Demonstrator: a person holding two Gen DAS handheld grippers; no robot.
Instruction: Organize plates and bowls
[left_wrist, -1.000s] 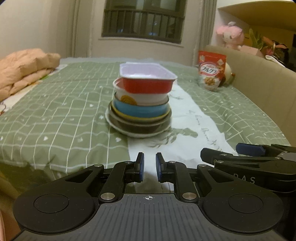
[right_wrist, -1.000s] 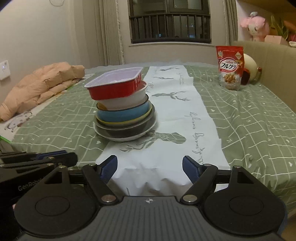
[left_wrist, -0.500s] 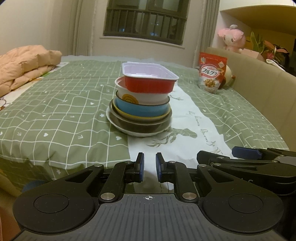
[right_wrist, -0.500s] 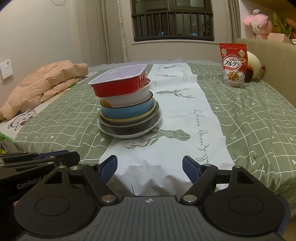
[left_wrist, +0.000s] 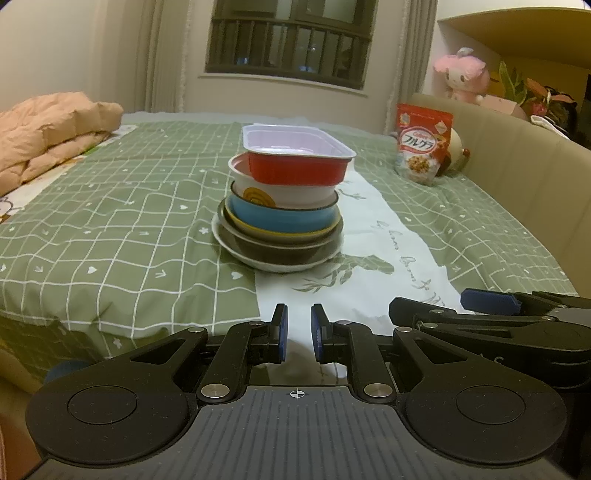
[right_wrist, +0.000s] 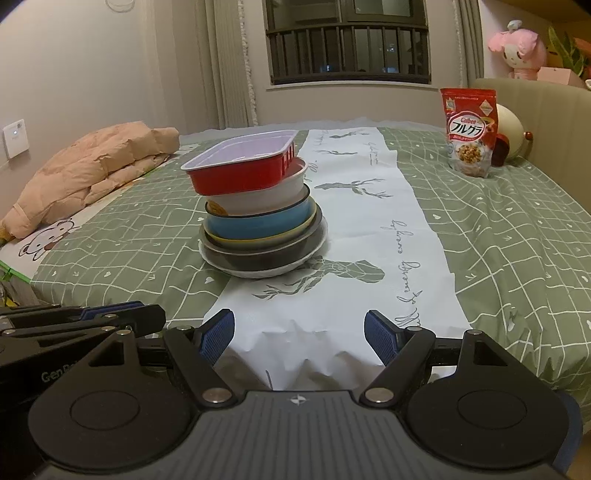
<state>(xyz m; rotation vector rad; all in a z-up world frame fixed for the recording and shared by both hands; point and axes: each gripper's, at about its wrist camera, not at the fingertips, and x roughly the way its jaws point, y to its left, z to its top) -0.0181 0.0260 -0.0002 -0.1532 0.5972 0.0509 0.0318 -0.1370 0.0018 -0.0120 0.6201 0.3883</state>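
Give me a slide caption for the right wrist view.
Open right tool faces a stack of bowls topped by a red tray on a green bedspread.

green bed (left_wrist: 110, 236), barred window (right_wrist: 347, 40) (dark outside)

Only small framing drift, nothing else. Right wrist view: stack of dishes (right_wrist: 258, 214) sits a touch further right in frame than a second ago, same for the cereal bag (right_wrist: 468, 133). Wall switch (right_wrist: 15, 137) comes further in from the left edge. Left wrist view: right gripper (left_wrist: 428, 306) pokes in slightly further from the right side than a second ago. Pink quilt (left_wrist: 51, 136) rides a bit higher in frame than it did then. All shifts are slight, camera wobble level.
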